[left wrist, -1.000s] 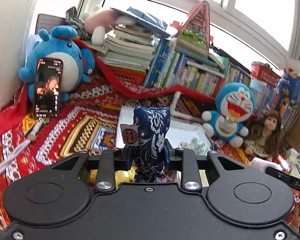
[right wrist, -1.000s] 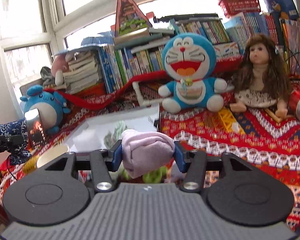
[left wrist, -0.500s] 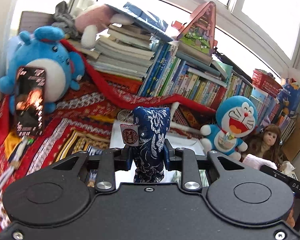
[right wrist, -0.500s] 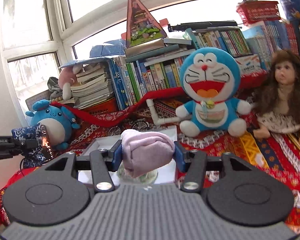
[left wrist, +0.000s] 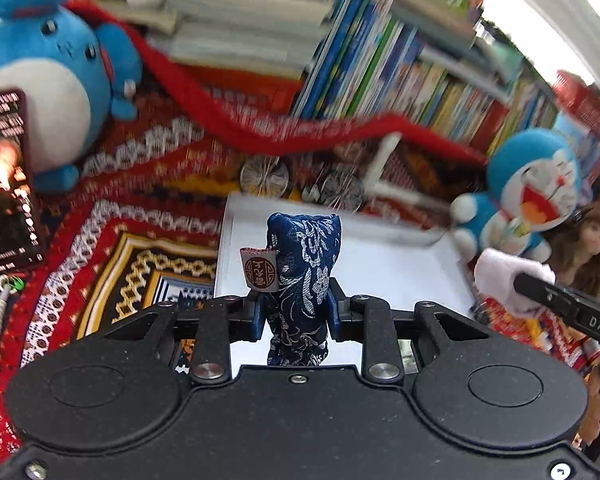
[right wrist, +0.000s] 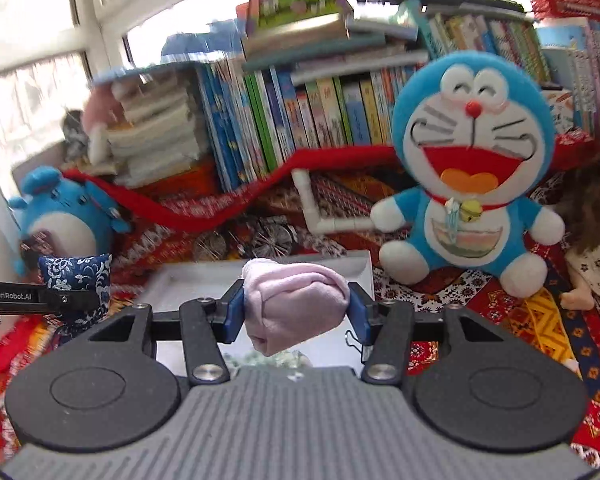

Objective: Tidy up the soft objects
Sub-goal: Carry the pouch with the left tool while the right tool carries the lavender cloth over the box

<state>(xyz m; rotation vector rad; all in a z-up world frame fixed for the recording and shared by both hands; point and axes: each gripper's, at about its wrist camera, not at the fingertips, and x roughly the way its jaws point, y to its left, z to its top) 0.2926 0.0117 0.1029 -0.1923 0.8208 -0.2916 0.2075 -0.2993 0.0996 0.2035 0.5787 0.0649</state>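
Observation:
My left gripper [left wrist: 298, 314] is shut on a dark blue floral fabric pouch [left wrist: 304, 264] with a small round-stamp tag, held upright over the near edge of a white tray [left wrist: 400, 256]. The pouch also shows in the right wrist view [right wrist: 76, 276]. My right gripper [right wrist: 296, 312] is shut on a pale pink soft cloth bundle [right wrist: 296, 300], held above the white tray [right wrist: 204, 280]. The bundle shows at the right of the left wrist view [left wrist: 500, 276].
A patterned red cloth [left wrist: 112, 240] covers the surface. A Doraemon plush [right wrist: 472, 160] and a doll [right wrist: 596, 240] sit right of the tray. A blue round plush [left wrist: 48, 72] with a phone [left wrist: 6, 180] leaning on it stands left. Books [right wrist: 300, 108] line the back.
Both grippers have moved forward and closer to the white tray, still holding their objects. The view now tilts down toward the tray and the toys look larger.

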